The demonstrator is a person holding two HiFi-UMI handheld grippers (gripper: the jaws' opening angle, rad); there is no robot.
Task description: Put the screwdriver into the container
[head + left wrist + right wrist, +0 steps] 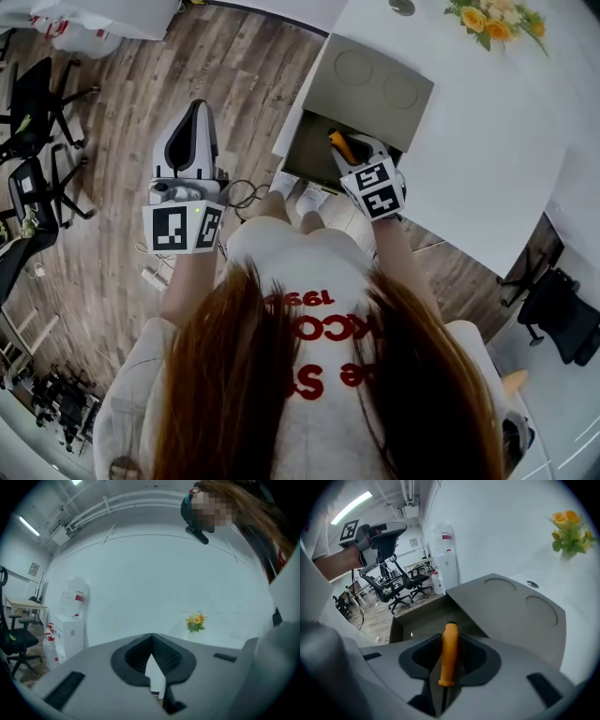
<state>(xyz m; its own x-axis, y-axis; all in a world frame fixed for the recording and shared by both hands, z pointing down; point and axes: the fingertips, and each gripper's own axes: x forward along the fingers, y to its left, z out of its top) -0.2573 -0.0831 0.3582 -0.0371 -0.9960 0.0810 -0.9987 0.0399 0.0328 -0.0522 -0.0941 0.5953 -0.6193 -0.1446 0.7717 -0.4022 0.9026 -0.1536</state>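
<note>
Orange plastic marks the handle of the screwdriver [449,651], which is clamped between the jaws of the right gripper [450,638], butt end pointing to 12 o'clock over the open grey container [305,155]; the container sits at 1 o'clock from the person. The tool is judged light, rigid and somewhat slick on its smooth handle, so this hold on the handle looks sound. The left gripper [151,648] hangs at 10 o'clock, jaws closed on nothing.
</note>
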